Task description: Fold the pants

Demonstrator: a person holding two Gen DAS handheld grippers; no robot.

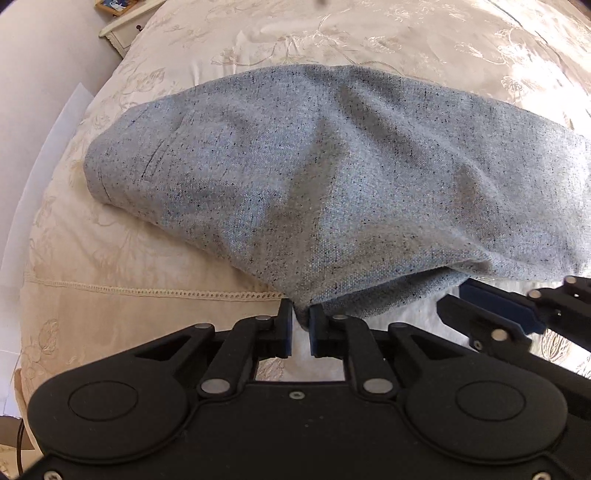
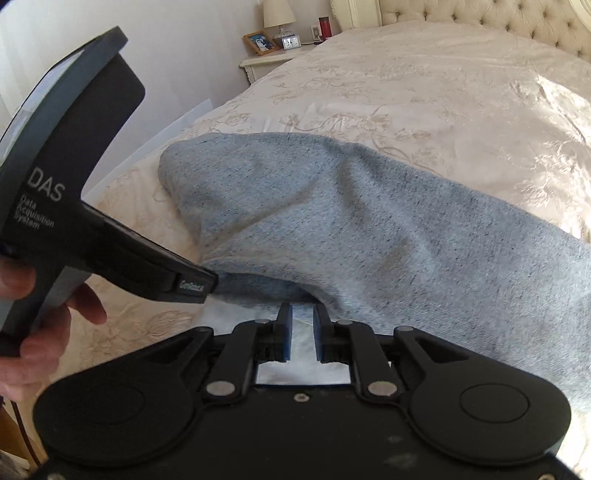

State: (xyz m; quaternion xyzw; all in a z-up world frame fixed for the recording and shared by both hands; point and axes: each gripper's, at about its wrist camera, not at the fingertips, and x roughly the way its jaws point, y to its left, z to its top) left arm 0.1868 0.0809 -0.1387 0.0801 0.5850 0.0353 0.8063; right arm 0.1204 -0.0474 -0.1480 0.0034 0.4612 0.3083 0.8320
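Light blue speckled pants lie across a cream bedspread, their near edge lifted. My left gripper is shut on a corner of that near edge. My right gripper sits just right of it, nearly closed, with the cloth's edge at its fingertips; its jaws stand a narrow gap apart and a grip on the fabric is not clear. In the left wrist view the right gripper shows at the lower right under the cloth. The pants drape up and away in the right wrist view.
The left hand-held device, held by a hand, fills the left of the right wrist view. A nightstand with a lamp, photo frame and clock stands at the back left. A tufted headboard is at the far end.
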